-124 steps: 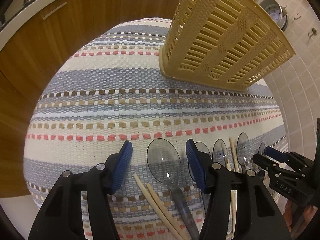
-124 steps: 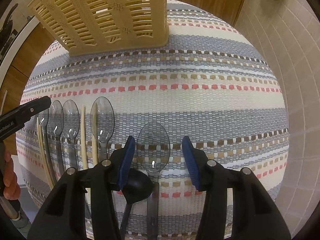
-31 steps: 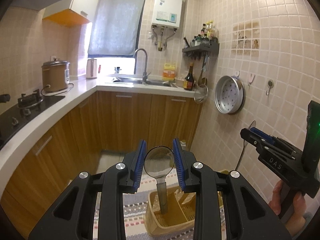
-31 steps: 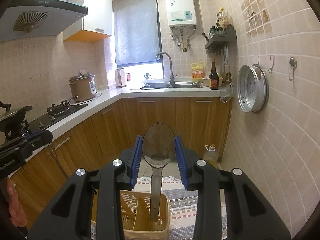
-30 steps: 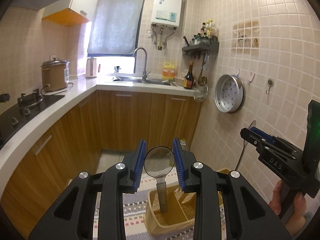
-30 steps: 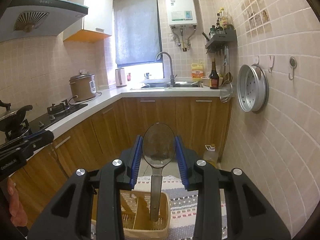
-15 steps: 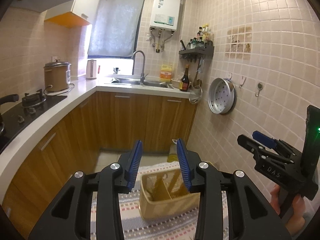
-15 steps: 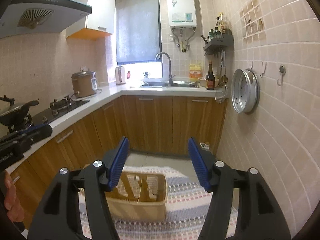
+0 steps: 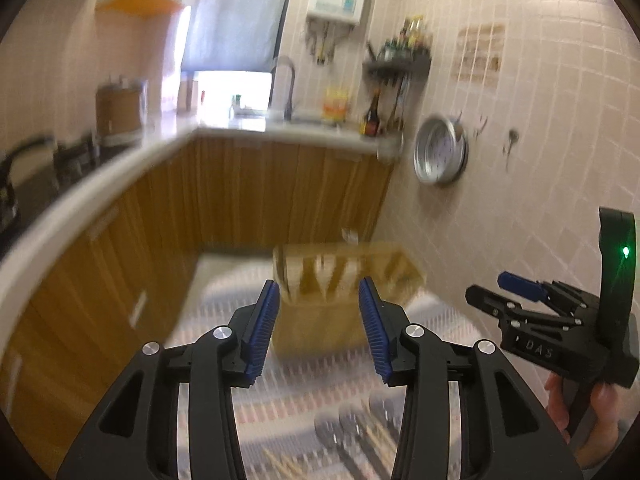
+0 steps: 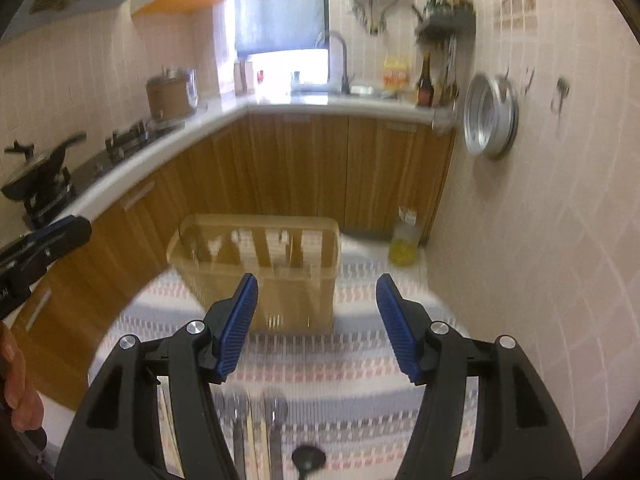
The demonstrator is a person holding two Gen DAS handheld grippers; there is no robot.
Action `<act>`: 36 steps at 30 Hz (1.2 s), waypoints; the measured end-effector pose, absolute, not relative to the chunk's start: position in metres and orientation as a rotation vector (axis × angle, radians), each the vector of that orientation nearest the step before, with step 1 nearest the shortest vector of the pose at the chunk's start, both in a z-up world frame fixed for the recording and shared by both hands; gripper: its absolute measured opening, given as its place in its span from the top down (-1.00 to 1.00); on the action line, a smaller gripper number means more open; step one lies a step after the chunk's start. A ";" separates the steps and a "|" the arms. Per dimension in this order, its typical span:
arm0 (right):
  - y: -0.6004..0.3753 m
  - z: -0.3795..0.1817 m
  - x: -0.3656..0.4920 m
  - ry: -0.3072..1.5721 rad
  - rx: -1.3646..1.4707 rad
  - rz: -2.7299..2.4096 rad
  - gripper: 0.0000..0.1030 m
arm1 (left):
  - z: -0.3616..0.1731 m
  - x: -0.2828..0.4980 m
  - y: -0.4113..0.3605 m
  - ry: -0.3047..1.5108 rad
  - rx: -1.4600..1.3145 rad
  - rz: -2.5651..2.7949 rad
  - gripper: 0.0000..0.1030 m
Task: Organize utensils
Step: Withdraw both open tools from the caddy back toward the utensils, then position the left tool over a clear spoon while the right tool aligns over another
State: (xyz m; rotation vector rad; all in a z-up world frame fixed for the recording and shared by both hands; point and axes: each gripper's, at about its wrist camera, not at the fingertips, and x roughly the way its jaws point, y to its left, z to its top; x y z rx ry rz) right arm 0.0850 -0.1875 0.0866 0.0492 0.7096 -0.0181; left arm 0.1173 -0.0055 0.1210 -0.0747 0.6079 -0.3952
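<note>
Hovering nearest the lens, the left hand-held gripper [image 9: 318, 328] has its blue pads parted with nothing between them, its jaws having just been opening; the right hand-held gripper [image 10: 316, 322] also stands wide and empty, its jaws opened a moment before. Just in front of the basket [image 10: 256, 264], toward the cameras, the remaining spoons and chopsticks [image 9: 360, 436] lie in a row on the striped mat [image 10: 360, 364]; they look blurred, so I cannot count them. The basket stands upright on the mat beyond them; its content is too smeared to tell.

As a judgement, the next reach is for utensils that lie close side by side; a gripper coming down fast could pinch two pieces together, or push a thin chopstick aside; the clear spoons may be hard to find against the stripes. A careless approach could also knock the light basket.

Behind the basket are wooden cabinets [image 10: 304, 168] and a yellow bottle [image 10: 405, 246] on the floor; further behind, the counter [image 10: 320, 105] with a tap; right of the basket, a tiled wall carries a round metal tray [image 10: 490, 116].
</note>
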 end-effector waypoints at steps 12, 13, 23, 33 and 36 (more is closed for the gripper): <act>-0.173 -0.053 0.097 1.096 0.145 0.135 0.22 | -0.026 0.120 -0.009 0.983 -0.056 -0.372 0.23; -0.171 -0.059 0.098 1.111 0.144 0.141 0.25 | -0.031 0.119 -0.011 0.992 -0.044 -0.372 0.23; -0.169 -0.078 0.099 1.138 0.173 0.159 0.26 | -0.068 0.102 -0.037 1.020 0.059 -0.356 0.23; -0.174 -0.076 0.091 1.128 0.173 0.164 0.26 | -0.068 0.093 -0.047 0.957 0.137 -0.301 0.19; -0.164 -0.079 0.090 1.134 0.122 0.163 0.26 | -0.068 0.089 -0.047 0.947 0.143 -0.302 0.19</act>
